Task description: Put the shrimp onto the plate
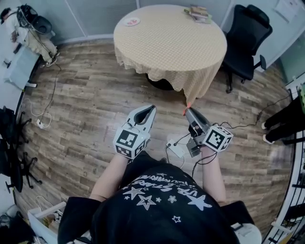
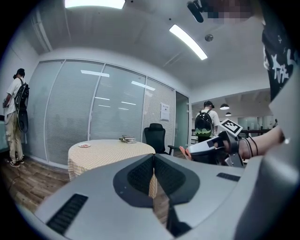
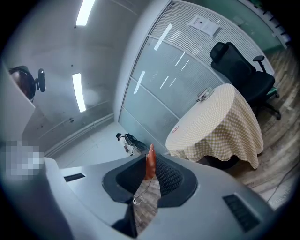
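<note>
An orange shrimp is pinched upright at the tips of my right gripper, which is shut on it. In the head view the shrimp pokes out of the right gripper above the wooden floor, short of the table. A small white plate with a red pattern lies on the far left of the round table, which wears a checked cloth. My left gripper is held beside the right one, shut and holding nothing. Its own view shows the closed left gripper, the plate and the table ahead.
A stack of books rests on the table's far right. A black office chair stands to the right of the table. A white power strip and cables lie on the floor by my feet. People stand at the room's edges.
</note>
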{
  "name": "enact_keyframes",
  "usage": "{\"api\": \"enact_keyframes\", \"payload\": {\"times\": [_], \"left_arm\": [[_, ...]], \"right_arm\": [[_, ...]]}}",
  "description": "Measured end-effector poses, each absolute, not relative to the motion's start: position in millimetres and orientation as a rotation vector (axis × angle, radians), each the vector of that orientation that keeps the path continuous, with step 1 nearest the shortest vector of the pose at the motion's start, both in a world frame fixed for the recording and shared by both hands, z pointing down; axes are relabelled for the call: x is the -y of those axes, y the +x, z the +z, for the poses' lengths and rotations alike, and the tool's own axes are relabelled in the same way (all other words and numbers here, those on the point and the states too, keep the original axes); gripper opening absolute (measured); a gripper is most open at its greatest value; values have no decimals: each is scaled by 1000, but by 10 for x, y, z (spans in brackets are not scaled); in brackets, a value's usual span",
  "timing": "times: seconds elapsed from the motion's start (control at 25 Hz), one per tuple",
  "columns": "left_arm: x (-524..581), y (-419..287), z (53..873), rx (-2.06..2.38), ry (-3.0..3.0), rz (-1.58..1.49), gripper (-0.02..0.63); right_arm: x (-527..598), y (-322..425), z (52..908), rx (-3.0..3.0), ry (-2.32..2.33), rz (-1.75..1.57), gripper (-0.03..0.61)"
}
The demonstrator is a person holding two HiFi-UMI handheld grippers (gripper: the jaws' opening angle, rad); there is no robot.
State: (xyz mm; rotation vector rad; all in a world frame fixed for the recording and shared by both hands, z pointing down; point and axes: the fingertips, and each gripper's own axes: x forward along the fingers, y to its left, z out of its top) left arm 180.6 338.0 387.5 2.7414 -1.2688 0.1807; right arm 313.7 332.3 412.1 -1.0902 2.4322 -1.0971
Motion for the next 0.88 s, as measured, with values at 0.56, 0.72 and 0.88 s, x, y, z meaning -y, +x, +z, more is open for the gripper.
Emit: {"api": "enact_keyframes", "payload": {"times": [0.56,0.72,0.88], "left_arm": [[-2729,1296,3780,1130,2774,141,9],[-2535,1020,3693,1117,2815,146,9],[-2334,610,3606,1154,2799,108,9]], "right_arm": [[-2701,2750,3914,-2369,-1233,-1004,74],[-2499,2552,3819,-2318,-1254,-984,74],[-2336,2219,3726,-2316,-1244,-958,74]]}}
